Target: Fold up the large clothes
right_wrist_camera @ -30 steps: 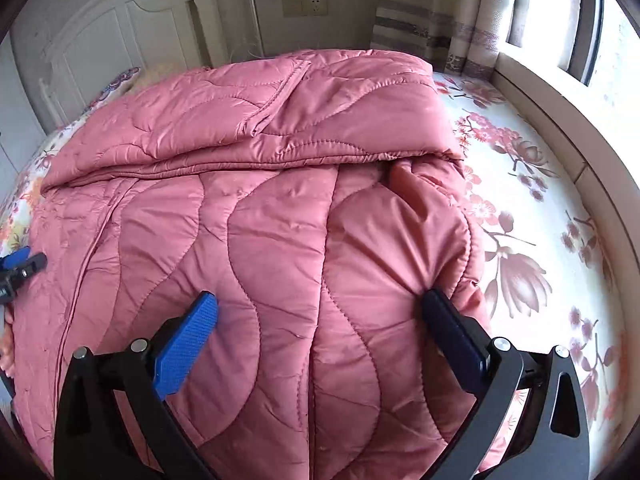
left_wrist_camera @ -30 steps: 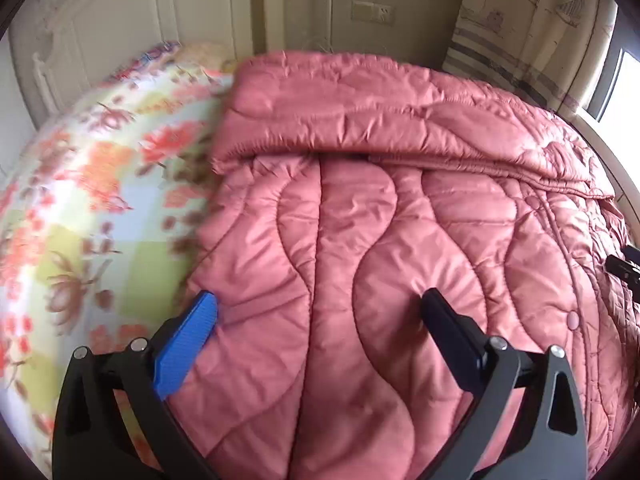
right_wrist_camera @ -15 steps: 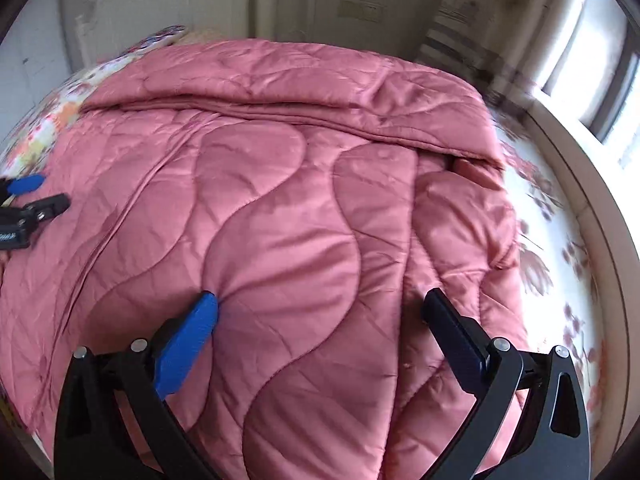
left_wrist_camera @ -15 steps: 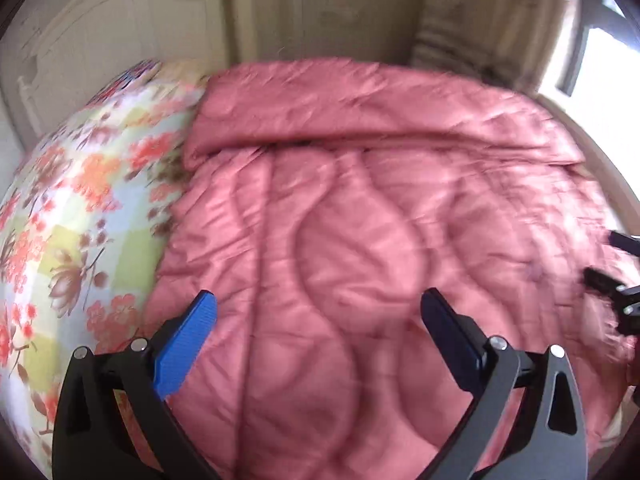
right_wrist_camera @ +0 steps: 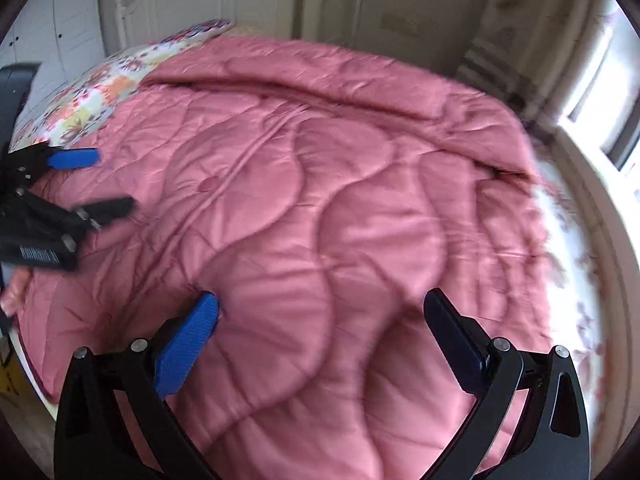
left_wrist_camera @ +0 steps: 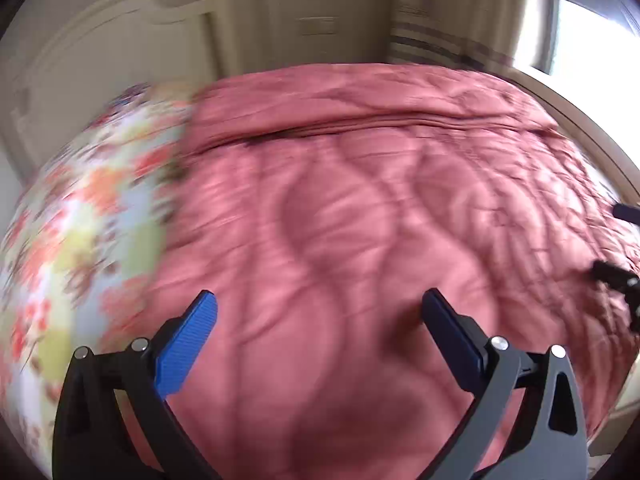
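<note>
Both grippers, left (left_wrist_camera: 318, 308) and right (right_wrist_camera: 320, 308), hung spread wide and empty above the near part of the pink coat (right_wrist_camera: 304, 208), probably poised to take its near edge for another fold. Beyond them the coat lay across the floral bed (right_wrist_camera: 86, 100), its far part doubled toward the headboard (left_wrist_camera: 92, 64).

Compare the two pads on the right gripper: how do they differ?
On the right gripper, the left pad is bright blue with a ribbed face turned toward the camera; the right pad looks dark navy, seen nearly edge-on. The blue pad's tip meets the pink quilted garment at a dimple; the dark pad shows no dimple. Both are long, angled outward, with the jaws wide open and holding nothing.
</note>
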`<state>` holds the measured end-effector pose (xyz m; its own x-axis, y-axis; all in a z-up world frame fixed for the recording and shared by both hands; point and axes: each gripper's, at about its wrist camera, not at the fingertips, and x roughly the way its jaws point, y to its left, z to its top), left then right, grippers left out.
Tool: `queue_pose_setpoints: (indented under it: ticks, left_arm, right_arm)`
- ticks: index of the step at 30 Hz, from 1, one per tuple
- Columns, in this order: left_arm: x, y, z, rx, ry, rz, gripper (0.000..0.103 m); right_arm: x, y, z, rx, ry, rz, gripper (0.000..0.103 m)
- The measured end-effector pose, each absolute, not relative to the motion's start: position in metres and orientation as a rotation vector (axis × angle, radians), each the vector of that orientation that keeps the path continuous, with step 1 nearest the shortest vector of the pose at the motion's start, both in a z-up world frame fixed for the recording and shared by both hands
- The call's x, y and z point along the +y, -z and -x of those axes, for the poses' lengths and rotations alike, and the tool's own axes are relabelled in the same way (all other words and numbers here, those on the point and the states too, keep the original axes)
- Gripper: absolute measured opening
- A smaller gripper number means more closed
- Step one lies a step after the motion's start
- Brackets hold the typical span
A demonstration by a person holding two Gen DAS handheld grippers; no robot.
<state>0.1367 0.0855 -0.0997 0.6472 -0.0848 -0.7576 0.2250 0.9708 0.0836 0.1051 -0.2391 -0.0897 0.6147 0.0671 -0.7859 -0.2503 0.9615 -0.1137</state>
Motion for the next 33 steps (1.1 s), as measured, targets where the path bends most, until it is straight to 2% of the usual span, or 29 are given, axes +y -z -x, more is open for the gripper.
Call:
queue_pose_setpoints:
  ticks: [4,6,13,15,19,22,24,28,31,33]
  left_arm:
    - [0.121,0.113,-0.14,0.896,0.174,-0.034,0.101]
    - [0.119,0.113,-0.142,0.907,0.162,-0.041,0.101]
    - [0.092,0.085,-0.11,0.868,0.228,-0.059,0.101]
    - [0.076,0.088,-0.103,0.896,0.295,-0.053,0.101]
    - [0.043,0.119,-0.087,0.906,0.292,-0.215,0.101]
    - [0.048,0.117,-0.085,0.899,0.294,-0.184,0.101]
    - [0.056,0.11,-0.083,0.902,0.272,-0.17,0.101]
    - [0.093,0.094,-0.075,0.855,0.207,-0.087,0.101]
    - [0.116,0.115,-0.088,0.938,0.129,-0.035,0.101]
    - [0.112,0.118,-0.084,0.884,0.122,-0.064,0.101]
  right_arm:
    - [-0.284,0.101,-0.091,0.915,-0.105,0.184,0.098]
    - [-0.304,0.113,-0.087,0.902,-0.127,0.065,0.099]
    - [-0.292,0.089,-0.079,0.88,-0.061,0.134,0.098]
    - [-0.286,0.08,-0.074,0.849,-0.071,0.133,0.098]
    - [-0.264,0.08,-0.062,0.852,-0.17,0.131,0.098]
    - [-0.237,0.109,-0.057,0.911,-0.195,0.242,0.098]
    - [-0.241,0.114,-0.057,0.896,-0.185,0.17,0.098]
    - [-0.252,0.102,-0.053,0.894,-0.134,0.162,0.098]
    - [-0.271,0.089,-0.039,0.831,-0.085,0.149,0.098]
    - [-0.289,0.096,-0.04,0.857,-0.056,0.094,0.098]
